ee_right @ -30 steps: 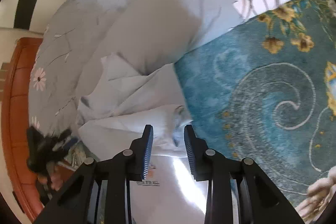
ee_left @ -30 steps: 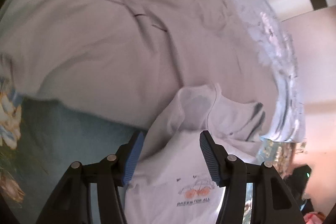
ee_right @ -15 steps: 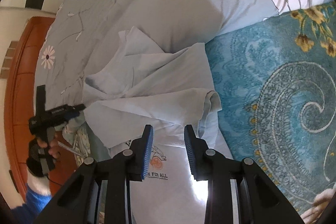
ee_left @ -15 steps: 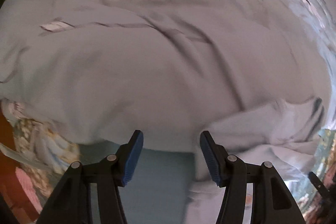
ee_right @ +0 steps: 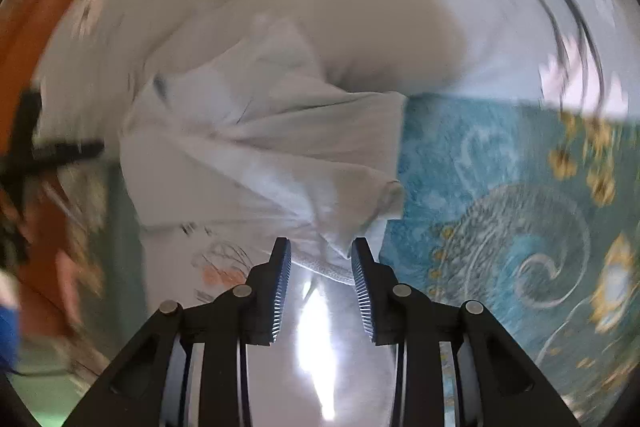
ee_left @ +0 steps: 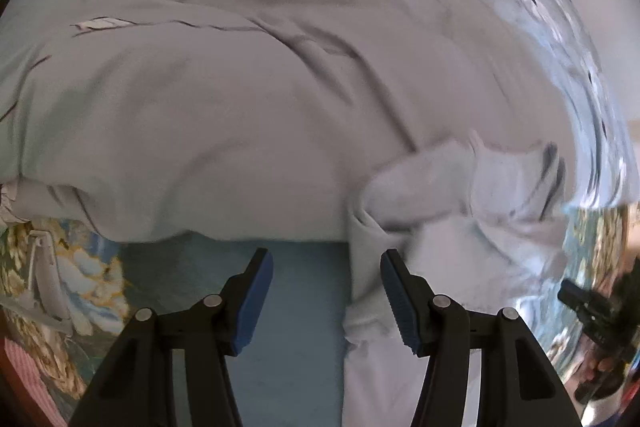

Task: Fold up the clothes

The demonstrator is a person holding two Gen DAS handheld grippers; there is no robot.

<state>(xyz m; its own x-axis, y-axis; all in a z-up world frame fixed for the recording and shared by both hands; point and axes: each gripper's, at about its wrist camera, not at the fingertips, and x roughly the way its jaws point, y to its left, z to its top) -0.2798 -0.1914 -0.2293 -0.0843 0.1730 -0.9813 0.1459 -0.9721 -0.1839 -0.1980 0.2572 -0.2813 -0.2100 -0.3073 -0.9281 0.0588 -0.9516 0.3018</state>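
Your left hand-held gripper point(ee_left: 326, 291): spread wide, holding nothing, over teal bedspread point(ee_left: 296, 327) | white T-shirt point(ee_right: 272, 163): crumpled on bed below grey duvet point(ee_left: 240, 107) | your right hand-held gripper point(ee_right: 320, 287): parted, straddling a shirt fold, ungripped.

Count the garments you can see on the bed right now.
1: a white printed T-shirt, crumpled on the teal patterned bedspread against the pale grey quilt, ahead of the right gripper. Others may be hidden.

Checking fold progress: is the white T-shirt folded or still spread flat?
Neither: the white T-shirt lies bunched, its upper part heaped in loose creases on the teal bedspread.
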